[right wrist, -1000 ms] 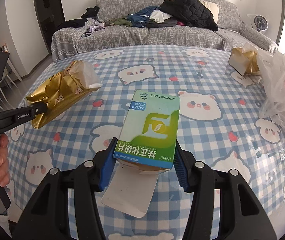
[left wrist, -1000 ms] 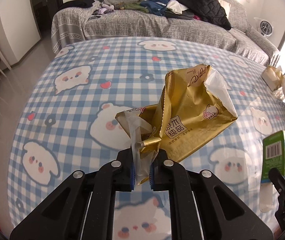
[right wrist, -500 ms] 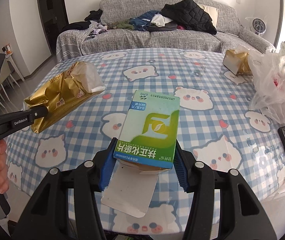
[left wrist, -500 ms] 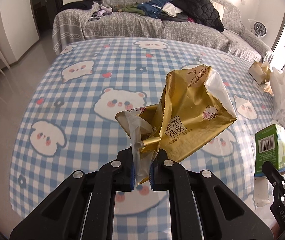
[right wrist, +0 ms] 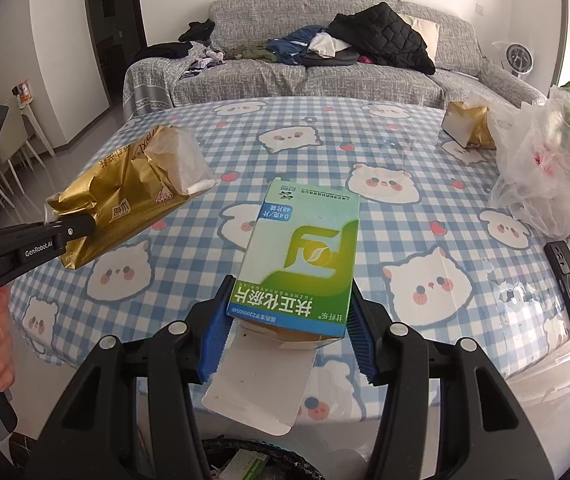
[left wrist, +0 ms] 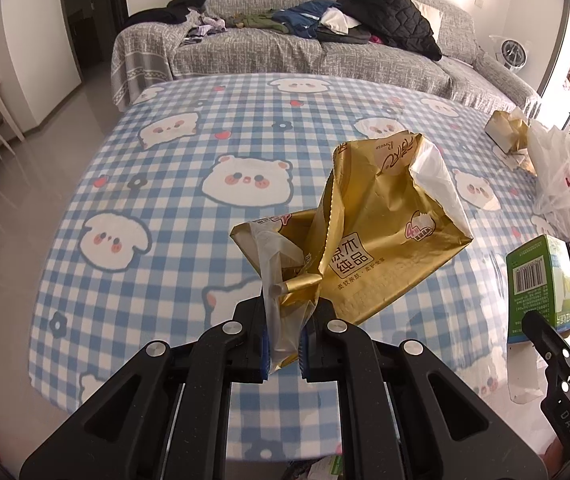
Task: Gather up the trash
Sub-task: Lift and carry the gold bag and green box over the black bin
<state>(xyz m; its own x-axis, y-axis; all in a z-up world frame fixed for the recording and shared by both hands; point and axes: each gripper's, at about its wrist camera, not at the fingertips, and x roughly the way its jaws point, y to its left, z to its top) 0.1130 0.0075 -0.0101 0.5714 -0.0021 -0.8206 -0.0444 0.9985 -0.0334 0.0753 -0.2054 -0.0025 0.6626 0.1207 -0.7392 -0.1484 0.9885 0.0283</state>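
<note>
Left tongs [left wrist: 283, 344] clench a crumpled gold foil wrapper [left wrist: 369, 240]; right tongs [right wrist: 287, 334] grip a green-and-white cardboard box [right wrist: 305, 264] above the checked tabletop [right wrist: 385, 160].

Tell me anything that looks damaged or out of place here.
The green box in the right tongs hangs open, its end flap dangling. The gold wrapper in the left tongs is torn and crumpled.

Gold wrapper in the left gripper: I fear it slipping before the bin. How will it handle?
The gold wrapper is probably floppy and light: it is creased and sags. The left gripper pinches only a thin clear corner, so it may slide out if swung.
</note>
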